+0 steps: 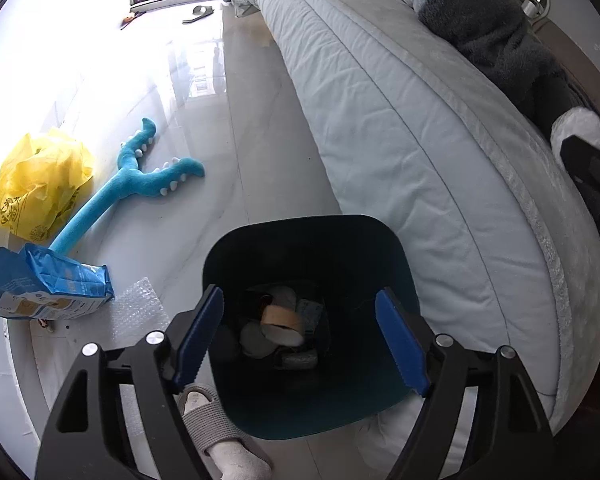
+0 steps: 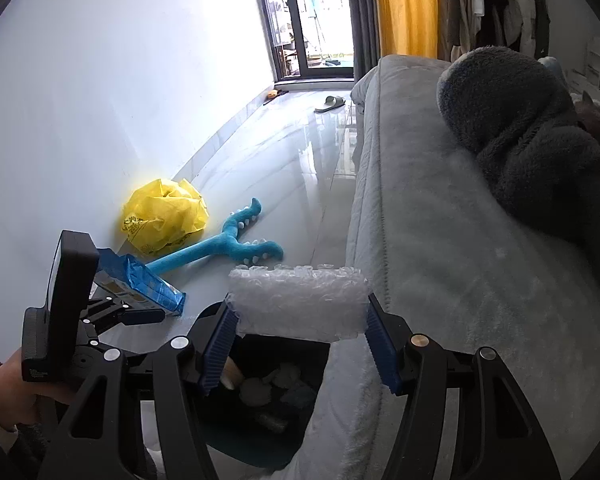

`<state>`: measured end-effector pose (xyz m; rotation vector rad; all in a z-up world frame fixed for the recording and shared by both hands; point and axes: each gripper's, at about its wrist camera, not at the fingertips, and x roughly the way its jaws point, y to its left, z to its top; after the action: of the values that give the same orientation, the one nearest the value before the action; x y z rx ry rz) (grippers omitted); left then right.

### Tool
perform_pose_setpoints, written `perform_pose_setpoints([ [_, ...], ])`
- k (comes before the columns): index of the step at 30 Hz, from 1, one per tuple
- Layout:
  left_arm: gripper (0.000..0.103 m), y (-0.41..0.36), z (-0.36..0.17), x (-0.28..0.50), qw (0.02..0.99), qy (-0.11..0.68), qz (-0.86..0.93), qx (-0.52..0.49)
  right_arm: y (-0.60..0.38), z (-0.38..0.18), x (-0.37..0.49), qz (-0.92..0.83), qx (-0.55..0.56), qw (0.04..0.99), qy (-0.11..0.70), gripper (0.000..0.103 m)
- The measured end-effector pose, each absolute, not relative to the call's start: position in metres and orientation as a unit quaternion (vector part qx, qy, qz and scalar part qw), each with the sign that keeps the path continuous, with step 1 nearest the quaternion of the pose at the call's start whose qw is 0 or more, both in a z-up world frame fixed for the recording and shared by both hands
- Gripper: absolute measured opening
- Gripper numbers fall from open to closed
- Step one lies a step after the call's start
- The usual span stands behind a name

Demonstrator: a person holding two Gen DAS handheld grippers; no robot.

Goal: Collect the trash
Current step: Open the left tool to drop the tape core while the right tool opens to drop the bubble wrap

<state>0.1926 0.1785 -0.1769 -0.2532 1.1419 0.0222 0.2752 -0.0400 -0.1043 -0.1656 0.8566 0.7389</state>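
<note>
A dark teal trash bin (image 1: 340, 408) stands on the floor beside the bed, with a tape roll (image 1: 282, 322) and crumpled scraps inside. My left gripper (image 1: 300, 336) is open and empty right over the bin's mouth. My right gripper (image 2: 298, 340) is shut on a piece of bubble wrap (image 2: 298, 302) and holds it above the bin (image 2: 256, 444). The left gripper (image 2: 132, 314) shows at the left of the right wrist view. On the floor lie a blue snack bag (image 1: 48, 284), a sheet of bubble wrap (image 1: 138, 310) and a crumpled yellow plastic bag (image 1: 40, 184).
A blue plush toy (image 1: 140, 180) lies on the tiled floor by the wall. A grey bed (image 1: 420, 152) with a dark fleece blanket (image 1: 496, 36) runs along the right. My slippered foot (image 1: 216, 432) is next to the bin. A slipper (image 1: 198, 14) lies near the balcony door.
</note>
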Motion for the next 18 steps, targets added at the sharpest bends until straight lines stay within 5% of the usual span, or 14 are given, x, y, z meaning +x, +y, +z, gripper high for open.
perform_pose_setpoints([
  [18, 0.091, 0.229, -0.116, 0.172, 0.894, 0.421, 0.045, -0.147, 0.024, -0.186, 0.276, 0.345, -0.135, 0.789, 0.489, 0.062],
])
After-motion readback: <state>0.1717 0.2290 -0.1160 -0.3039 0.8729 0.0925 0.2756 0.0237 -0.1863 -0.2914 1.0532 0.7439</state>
